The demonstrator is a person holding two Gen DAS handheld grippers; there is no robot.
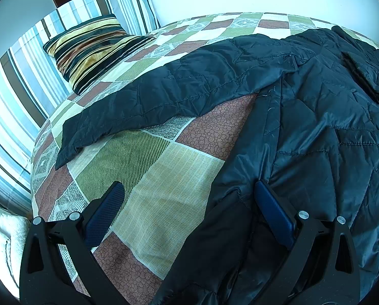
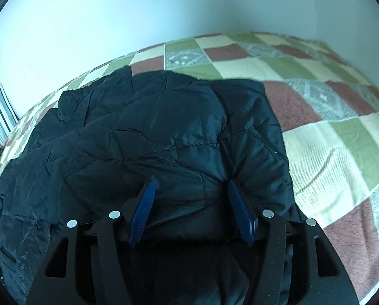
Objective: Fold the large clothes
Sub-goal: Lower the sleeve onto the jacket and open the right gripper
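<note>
Dark quilted jacket lies spread across a patchwork bedspread, one sleeve stretching toward a striped pillow. Left gripper stands wide, one finger at the hem. Right gripper gapes unclenched over bunched fabric; the near hem is hidden.

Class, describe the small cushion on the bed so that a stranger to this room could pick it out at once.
Start at the bed with the checked patchwork cover and look to its head end, where big pillows in blue, white and brown stripes stand. The small cushion lies in front of them. Its shiny gold, black and rust bands set it apart from the paler pillows and the dark quilted jacket.
</note>
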